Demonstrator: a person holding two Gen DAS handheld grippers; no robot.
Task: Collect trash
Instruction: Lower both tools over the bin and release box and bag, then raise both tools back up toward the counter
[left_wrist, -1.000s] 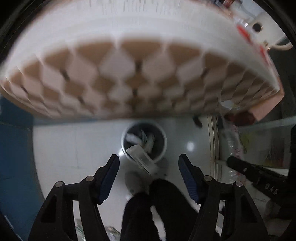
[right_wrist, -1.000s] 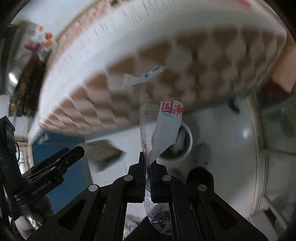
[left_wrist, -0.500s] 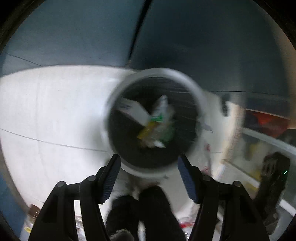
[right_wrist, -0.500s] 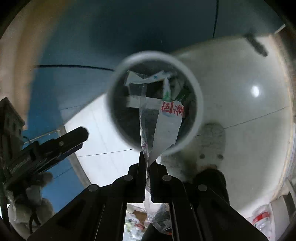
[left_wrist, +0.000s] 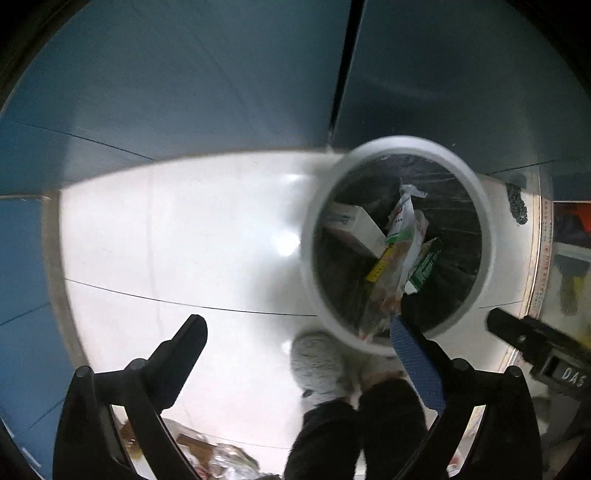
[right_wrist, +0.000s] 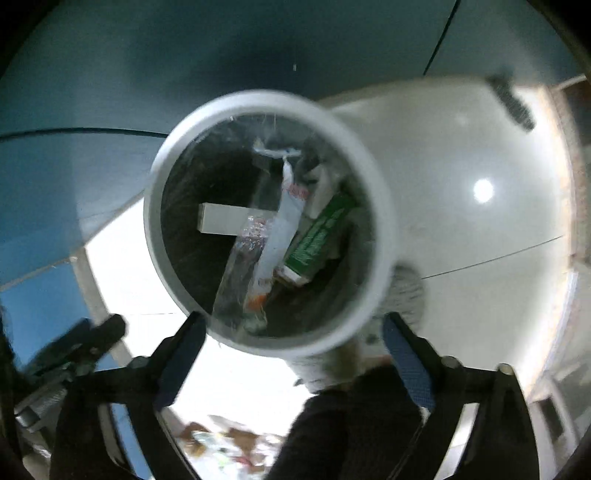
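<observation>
1. Floor: white tile w/ blue panels behind; more litter lies blurred at the bottom edge of both views, so the job looks unfinished.
2. One white trash bin, black liner, directly under both claws.
3. Right claw: wide open, empty. One clear plastic wrapper w/ red print sits in the bin mouth, apparently falling or leaning.
4. Left claw: wide open, empty.
5. Inside: one white box, one green carton, approx. 2 wrappers.
6. Risk: the light wrapper could catch on the rim and slip out onto the floor.
</observation>
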